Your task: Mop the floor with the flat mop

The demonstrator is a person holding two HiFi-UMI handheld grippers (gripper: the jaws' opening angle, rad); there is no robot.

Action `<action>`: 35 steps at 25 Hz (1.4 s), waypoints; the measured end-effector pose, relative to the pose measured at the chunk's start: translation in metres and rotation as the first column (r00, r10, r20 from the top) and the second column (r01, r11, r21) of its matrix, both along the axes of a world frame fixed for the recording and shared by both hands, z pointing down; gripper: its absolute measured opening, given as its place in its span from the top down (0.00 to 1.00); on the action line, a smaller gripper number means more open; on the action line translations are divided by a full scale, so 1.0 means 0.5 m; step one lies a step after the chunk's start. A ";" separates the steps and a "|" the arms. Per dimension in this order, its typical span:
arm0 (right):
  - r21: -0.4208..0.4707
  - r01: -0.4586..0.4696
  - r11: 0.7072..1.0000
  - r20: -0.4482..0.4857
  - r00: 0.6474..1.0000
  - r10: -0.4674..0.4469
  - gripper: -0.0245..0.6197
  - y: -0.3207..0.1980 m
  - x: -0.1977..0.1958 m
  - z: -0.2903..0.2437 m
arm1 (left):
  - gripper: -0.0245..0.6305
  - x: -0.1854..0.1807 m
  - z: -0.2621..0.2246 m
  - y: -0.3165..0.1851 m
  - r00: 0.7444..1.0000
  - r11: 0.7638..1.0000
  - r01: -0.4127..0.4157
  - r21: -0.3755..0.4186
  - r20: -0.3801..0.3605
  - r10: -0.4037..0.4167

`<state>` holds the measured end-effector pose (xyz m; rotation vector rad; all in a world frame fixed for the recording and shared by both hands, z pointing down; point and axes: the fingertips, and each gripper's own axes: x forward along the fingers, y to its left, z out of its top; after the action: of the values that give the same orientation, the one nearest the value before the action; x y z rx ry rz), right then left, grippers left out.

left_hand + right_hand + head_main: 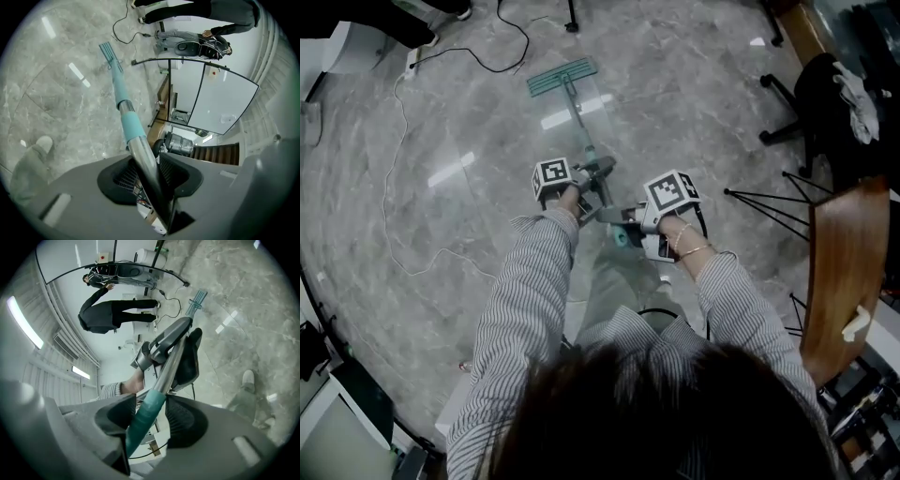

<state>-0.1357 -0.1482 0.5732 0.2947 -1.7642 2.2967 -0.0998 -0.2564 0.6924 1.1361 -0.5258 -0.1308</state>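
A flat mop with a teal head (562, 77) rests on the grey marble floor ahead of me. Its metal handle (578, 117) slopes back to both grippers. My left gripper (598, 174) is shut on the steel part of the handle (140, 152), lower down the pole. My right gripper (623, 217) is shut on the teal grip (143, 420) at the upper end. In the left gripper view the mop head (108, 50) lies far along the pole. The right gripper view shows the left gripper (164, 345) clamped further down and the mop head (197, 300) beyond it.
A thin cable (389, 187) loops over the floor at left. A wooden table (844, 272), black rack legs (769, 202) and an office chair (825, 103) stand at right. A person in black (112, 315) stands farther off. My own shoe (44, 143) is near the pole.
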 end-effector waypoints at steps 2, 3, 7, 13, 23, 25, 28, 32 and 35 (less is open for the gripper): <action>-0.002 -0.029 1.000 -0.005 1.000 0.029 0.66 -0.026 -0.019 0.008 | 0.77 -0.018 0.007 -0.027 1.000 1.000 0.004 -0.002 0.028 -0.004; -0.001 -0.034 0.999 -0.006 0.999 0.034 0.66 -0.032 -0.024 0.011 | 0.77 -0.022 0.007 -0.033 0.999 1.000 0.005 -0.001 0.032 -0.005; -0.001 -0.022 1.000 -0.001 1.000 0.022 0.66 -0.028 -0.027 0.012 | 0.77 -0.022 0.008 -0.030 1.000 1.000 0.008 0.000 0.023 -0.008; -0.012 -0.088 0.996 0.022 0.996 0.088 0.66 -0.029 -0.025 0.011 | 0.78 -0.024 0.012 -0.029 0.999 0.999 0.040 -0.012 0.013 -0.040; -0.014 -0.055 0.998 0.049 0.997 0.056 0.66 0.010 -0.024 0.022 | 0.79 -0.021 0.022 0.006 0.999 0.999 0.040 -0.023 0.026 -0.040; -0.013 -0.012 1.000 0.045 0.999 0.013 0.66 0.034 -0.019 0.024 | 0.79 -0.016 0.023 0.028 0.999 0.999 0.046 -0.023 0.023 -0.046; -0.010 0.038 0.999 0.034 0.999 -0.037 0.66 0.078 -0.012 0.028 | 0.79 -0.007 0.025 0.068 0.998 0.998 0.053 -0.022 0.016 -0.053; -0.011 0.009 1.000 0.050 0.999 -0.008 0.67 0.135 0.006 0.024 | 0.79 0.008 0.022 0.127 0.997 0.997 0.072 -0.026 0.007 -0.072; -0.012 -0.007 1.000 0.058 0.998 0.008 0.66 0.189 0.038 0.017 | 0.79 0.035 0.018 0.182 0.995 0.995 0.097 -0.027 -0.001 -0.097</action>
<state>-0.1169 -0.0538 0.5817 0.2348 -1.7784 2.3430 -0.0822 -0.1654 0.7013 1.0843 -0.5787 -0.2084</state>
